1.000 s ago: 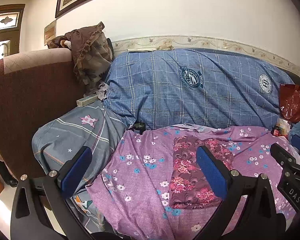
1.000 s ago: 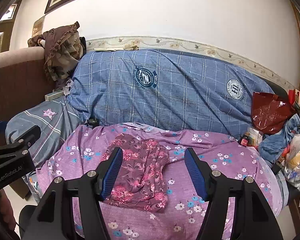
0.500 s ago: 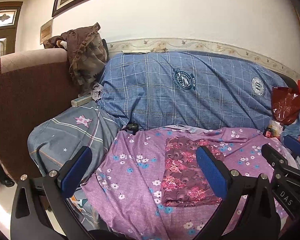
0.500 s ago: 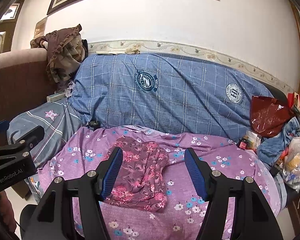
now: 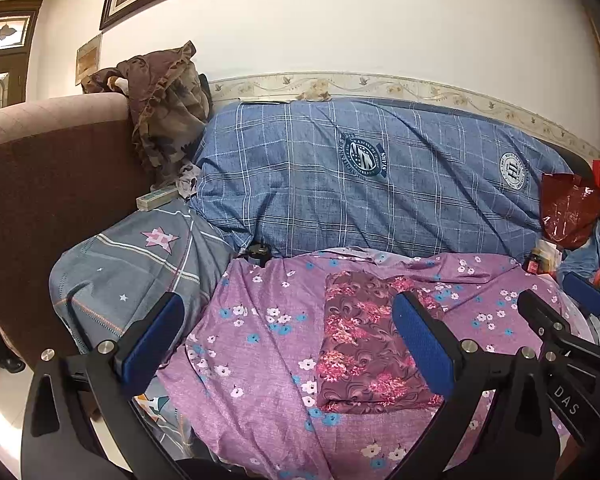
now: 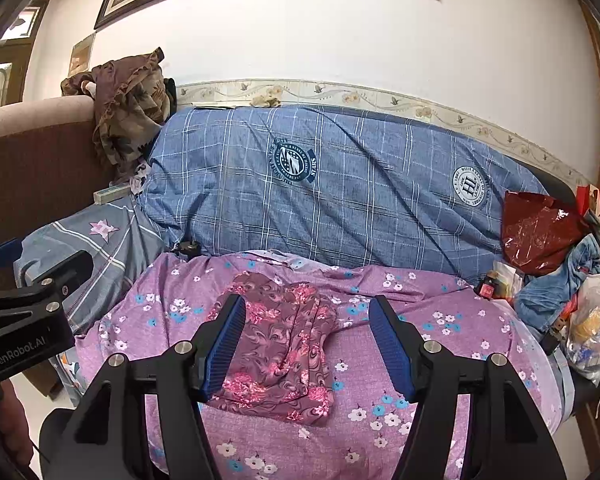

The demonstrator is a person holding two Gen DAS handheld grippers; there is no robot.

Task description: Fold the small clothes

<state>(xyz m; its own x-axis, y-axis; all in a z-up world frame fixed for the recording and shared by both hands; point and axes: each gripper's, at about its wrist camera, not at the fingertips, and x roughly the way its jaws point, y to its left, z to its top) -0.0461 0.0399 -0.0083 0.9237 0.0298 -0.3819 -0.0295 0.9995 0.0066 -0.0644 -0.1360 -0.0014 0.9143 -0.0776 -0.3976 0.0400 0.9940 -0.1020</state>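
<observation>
A maroon floral garment (image 5: 364, 340) lies folded into a flat oblong on a purple flowered sheet (image 5: 260, 320) over the sofa seat. It also shows in the right wrist view (image 6: 276, 340). My left gripper (image 5: 288, 336) is open and empty, held back above the seat's front edge, with the garment near its right finger. My right gripper (image 6: 306, 340) is open and empty, held back from the garment, which shows between its fingers. Neither gripper touches the cloth.
A blue checked blanket (image 5: 360, 176) covers the sofa back. A grey star-pattern pillow (image 5: 132, 264) lies at the left by the brown armrest (image 5: 52, 168). A brown cloth (image 5: 164, 112) hangs on the armrest top. A red bag (image 6: 540, 232), jeans and plastic bags crowd the right end.
Both grippers have drawn back and tilted up a little, so the sofa sits lower in view. The garment has not moved. Both grippers stay open.
</observation>
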